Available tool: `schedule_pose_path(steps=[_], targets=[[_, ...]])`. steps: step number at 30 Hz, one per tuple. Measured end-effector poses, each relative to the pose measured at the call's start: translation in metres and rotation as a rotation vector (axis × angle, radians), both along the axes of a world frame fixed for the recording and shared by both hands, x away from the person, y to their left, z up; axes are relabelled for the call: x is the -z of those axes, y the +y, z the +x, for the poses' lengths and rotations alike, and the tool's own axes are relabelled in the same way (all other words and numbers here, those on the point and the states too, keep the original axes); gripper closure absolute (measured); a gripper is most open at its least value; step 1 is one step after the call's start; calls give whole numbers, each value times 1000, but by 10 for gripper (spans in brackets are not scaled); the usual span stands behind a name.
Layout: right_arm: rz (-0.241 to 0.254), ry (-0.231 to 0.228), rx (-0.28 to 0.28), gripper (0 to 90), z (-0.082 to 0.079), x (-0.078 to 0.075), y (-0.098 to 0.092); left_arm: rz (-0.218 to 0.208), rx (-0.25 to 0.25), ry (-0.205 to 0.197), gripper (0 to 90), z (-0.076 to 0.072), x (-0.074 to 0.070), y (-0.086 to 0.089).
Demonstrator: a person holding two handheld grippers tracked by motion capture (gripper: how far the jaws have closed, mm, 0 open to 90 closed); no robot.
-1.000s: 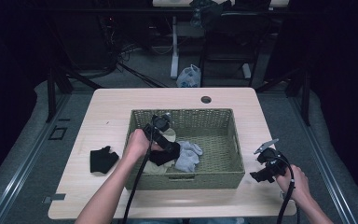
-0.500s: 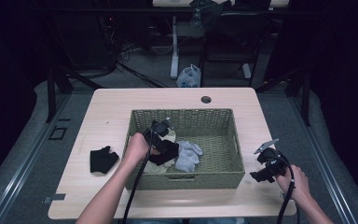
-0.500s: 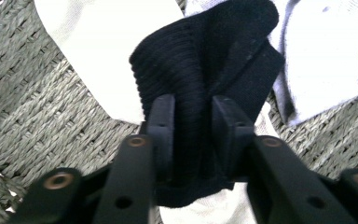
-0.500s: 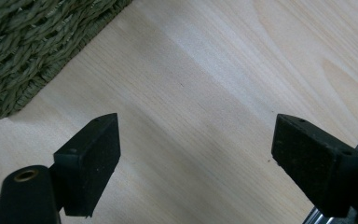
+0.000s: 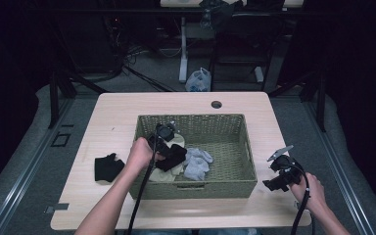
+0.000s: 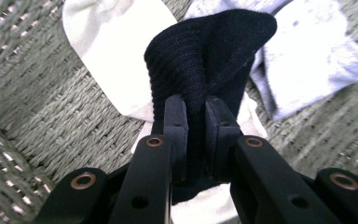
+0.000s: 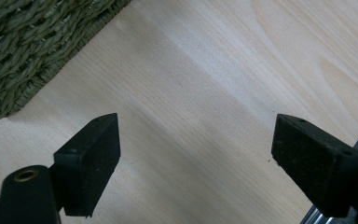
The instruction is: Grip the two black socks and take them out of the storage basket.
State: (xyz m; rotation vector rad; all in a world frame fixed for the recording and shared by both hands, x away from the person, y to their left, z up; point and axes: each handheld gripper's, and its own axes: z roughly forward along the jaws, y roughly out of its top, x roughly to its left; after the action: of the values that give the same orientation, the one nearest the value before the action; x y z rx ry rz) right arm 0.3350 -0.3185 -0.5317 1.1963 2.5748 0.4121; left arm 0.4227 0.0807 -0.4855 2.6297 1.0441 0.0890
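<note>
A woven green basket (image 5: 225, 125) sits mid-table and holds a black sock (image 5: 172, 156), a cream sock (image 5: 178, 141) and a light grey sock (image 5: 197, 164). My left gripper (image 5: 169, 152) reaches into the basket's left side. Its jaws have just been closing and now pinch a fold of the black sock (image 6: 205, 60) between the pads (image 6: 176, 116), above the cream sock (image 6: 116, 60) and beside the grey sock (image 6: 307, 56). My right gripper (image 5: 273, 177) rests at the table's right front, open over bare wood, its wide-apart pads (image 7: 93, 158) beside the basket's corner (image 7: 23, 51).
Another black sock (image 5: 108, 167) lies on the table left of the basket. A round cable hole (image 5: 216, 104) sits near the table's far edge. A table leg and a plastic bag (image 5: 199, 79) stand on the floor beyond.
The left gripper's jaws have shut on the black sock inside the basket. The right hand has stayed where it was.
</note>
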Motion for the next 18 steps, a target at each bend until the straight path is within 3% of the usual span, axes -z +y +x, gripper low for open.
schedule_pose_path(steps=[5,12,18], targets=[[11,-6,7,151,0,0,1,-34,0,-20,811,-3,-17,5],[-12,1,-4,151,0,-1,0,-60,-7,-50,811,-4,-40,13],[-11,3,-4,151,0,-1,0,-65,-3,-69,811,-6,-55,17]])
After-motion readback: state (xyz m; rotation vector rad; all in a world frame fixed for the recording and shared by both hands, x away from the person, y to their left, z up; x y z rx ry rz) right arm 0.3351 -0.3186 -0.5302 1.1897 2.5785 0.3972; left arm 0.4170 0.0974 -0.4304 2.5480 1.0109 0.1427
